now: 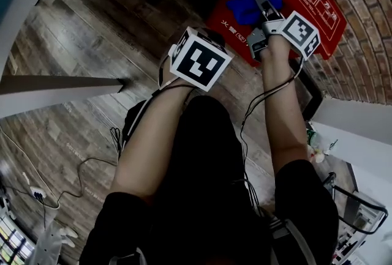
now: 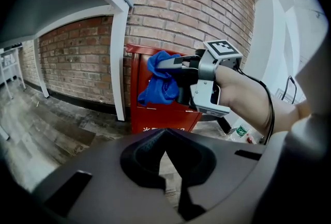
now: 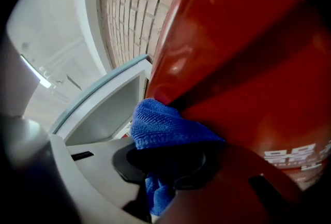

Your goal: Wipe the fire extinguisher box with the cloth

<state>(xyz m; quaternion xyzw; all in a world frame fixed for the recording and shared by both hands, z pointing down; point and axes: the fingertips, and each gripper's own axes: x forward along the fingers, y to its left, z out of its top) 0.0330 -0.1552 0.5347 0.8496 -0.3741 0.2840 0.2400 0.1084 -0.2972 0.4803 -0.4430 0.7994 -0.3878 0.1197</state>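
my right gripper (image 3: 165,166) jaws are clamping on the blue cloth (image 3: 165,127), pressing it against the red fire extinguisher box (image 3: 248,62) near its top edge, toward the left corner. my left gripper (image 2: 170,181) jaws are sitting together with nothing between them, hovering apart from the box. the box is standing on the wooden floor (image 1: 92,43) at the edge along the brick wall (image 2: 181,5), just beside a white post (image 2: 120,62).
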